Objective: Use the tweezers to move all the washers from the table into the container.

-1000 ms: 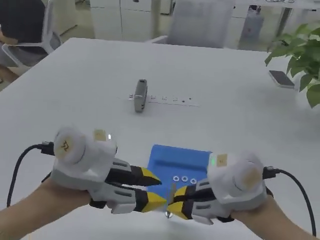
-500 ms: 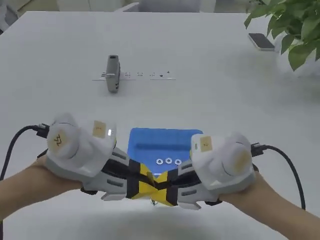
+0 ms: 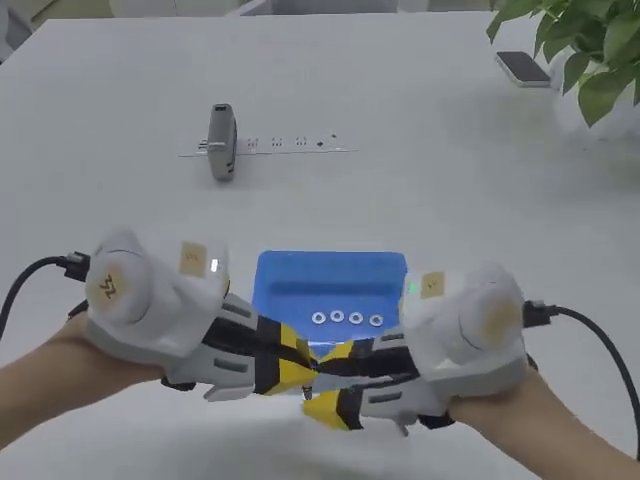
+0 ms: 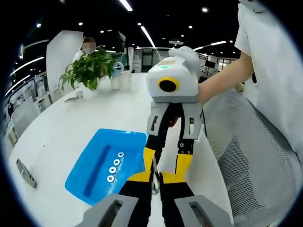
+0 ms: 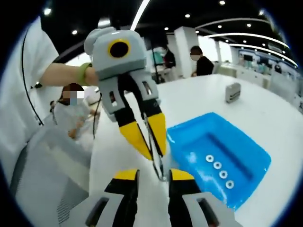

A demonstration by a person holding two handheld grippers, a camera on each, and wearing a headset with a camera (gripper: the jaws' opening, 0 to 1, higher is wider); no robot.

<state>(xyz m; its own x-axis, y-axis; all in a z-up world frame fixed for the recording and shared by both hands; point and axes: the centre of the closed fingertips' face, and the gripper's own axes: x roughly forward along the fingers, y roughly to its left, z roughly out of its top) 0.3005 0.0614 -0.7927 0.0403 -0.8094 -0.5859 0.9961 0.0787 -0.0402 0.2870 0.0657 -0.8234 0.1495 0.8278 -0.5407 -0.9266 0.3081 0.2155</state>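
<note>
- The tweezers [image 5: 156, 161] run from my left tongs [image 3: 305, 365] to my right tongs [image 3: 325, 385], whose tips meet head-on
- My left tongs are clamped on the tweezers; the right jaws straddle the far end with a gap, and I cannot tell whether they grip it
- Four washers [image 3: 337, 317] lie in a row in the blue container [image 3: 300, 275], just beyond the meeting tips
- The container's near rim sits close behind both tongs
- The table [image 3: 450, 180] is open past that rim, out to a power strip [image 3: 280, 146] and a grey box [image 3: 221, 141]
- The gripper views show the table's near edge right under the tongs, with a mesh chair [image 4: 246, 156] beside it; the head view shows a phone [image 3: 523, 68] and a plant [image 3: 590, 50] far off on my right tongs' side
</note>
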